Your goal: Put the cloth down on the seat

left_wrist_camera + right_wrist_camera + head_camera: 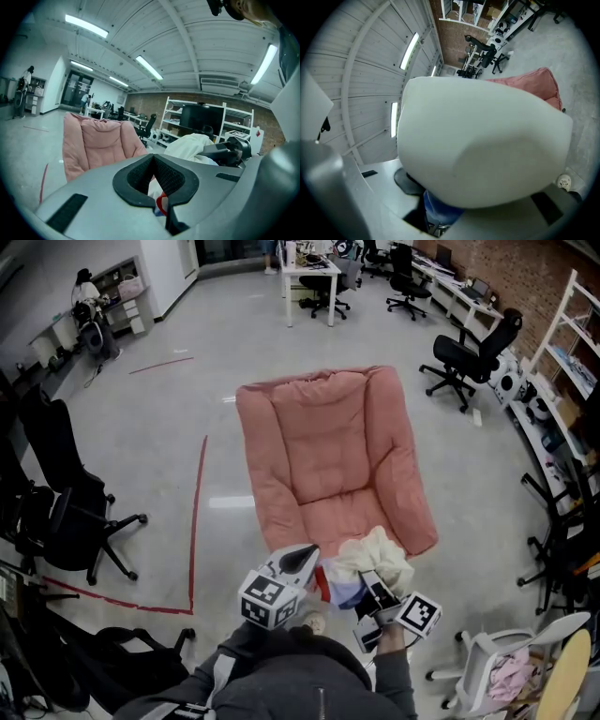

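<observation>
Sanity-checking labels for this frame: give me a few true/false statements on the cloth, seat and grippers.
1. Both the left gripper and the right gripper grip the cloth. True.
2. The cloth lies spread on the seat. False: it is bunched between the grippers at the seat's near edge.
3. The seat is pink. True.
4. An office chair stands on the seat. False: the office chairs stand on the floor around it.

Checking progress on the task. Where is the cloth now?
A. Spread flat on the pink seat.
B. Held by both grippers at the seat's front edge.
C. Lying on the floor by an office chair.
B: the cloth hangs bunched between the left gripper and right gripper, at the front of the pink seat.
</observation>
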The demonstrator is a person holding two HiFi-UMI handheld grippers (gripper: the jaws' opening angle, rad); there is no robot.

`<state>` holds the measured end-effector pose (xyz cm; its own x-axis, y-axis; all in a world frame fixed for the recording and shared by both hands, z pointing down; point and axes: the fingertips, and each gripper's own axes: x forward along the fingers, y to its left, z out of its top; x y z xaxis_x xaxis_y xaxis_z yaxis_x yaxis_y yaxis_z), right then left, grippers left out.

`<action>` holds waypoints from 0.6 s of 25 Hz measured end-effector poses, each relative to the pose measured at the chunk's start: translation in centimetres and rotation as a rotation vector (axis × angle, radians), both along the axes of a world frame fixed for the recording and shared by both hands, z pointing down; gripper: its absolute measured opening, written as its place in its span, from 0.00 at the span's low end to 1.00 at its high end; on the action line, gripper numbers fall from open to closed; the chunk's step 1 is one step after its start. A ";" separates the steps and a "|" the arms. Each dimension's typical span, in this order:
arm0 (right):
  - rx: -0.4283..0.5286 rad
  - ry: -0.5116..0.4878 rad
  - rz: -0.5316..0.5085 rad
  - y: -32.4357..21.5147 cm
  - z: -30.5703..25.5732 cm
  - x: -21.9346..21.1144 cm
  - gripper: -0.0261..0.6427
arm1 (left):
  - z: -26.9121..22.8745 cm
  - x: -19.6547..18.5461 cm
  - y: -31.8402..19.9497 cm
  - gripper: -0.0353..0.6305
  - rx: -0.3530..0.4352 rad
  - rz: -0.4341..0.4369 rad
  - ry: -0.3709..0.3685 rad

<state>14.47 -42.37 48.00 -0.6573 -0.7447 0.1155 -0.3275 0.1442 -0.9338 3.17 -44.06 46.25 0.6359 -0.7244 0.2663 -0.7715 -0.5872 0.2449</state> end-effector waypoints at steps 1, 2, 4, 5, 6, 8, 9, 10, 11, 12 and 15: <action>-0.002 0.003 -0.006 -0.4 0.1 0.0 0.30 | 0.0 0.0 -0.3 0.06 0.000 -0.007 0.001; -0.006 0.004 -0.013 -0.6 0.1 -0.1 0.30 | -0.1 0.0 -0.4 0.06 -0.003 -0.013 0.002; -0.016 -0.007 -0.025 -1.0 0.1 -0.4 0.30 | 0.1 -0.3 -0.5 0.06 -0.018 -0.025 -0.001; -0.021 -0.016 -0.031 -1.1 0.1 -0.6 0.30 | 0.3 -0.4 -0.4 0.06 -0.028 -0.029 -0.006; -0.028 -0.022 -0.035 -1.2 0.1 -0.7 0.30 | 0.7 -0.5 -0.4 0.06 -0.038 -0.031 -0.013; -0.044 -0.023 -0.039 -1.5 0.7 -0.9 0.30 | 1.4 -0.8 -0.3 0.06 -0.057 -0.030 -0.029; -0.053 -0.021 -0.040 -1.6 1.1 -1.0 0.30 | 1.7 -1.0 -0.2 0.06 -0.064 -0.027 -0.035; -0.063 -0.016 -0.041 -1.6 1.6 -1.1 0.30 | 1.9 -1.1 -0.2 0.06 -0.069 -0.024 -0.039; -0.071 -0.010 -0.041 -1.7 2.1 -1.1 0.30 | 2.1 -1.2 -0.3 0.06 -0.073 -0.020 -0.043; -0.077 -0.003 -0.042 -1.8 2.6 -1.2 0.30 | 2.3 -1.3 -0.5 0.06 -0.075 -0.015 -0.050; -0.085 0.013 -0.034 -2.9 4.1 -1.0 0.30 | 3.4 -1.2 -1.5 0.06 -0.083 0.008 -0.073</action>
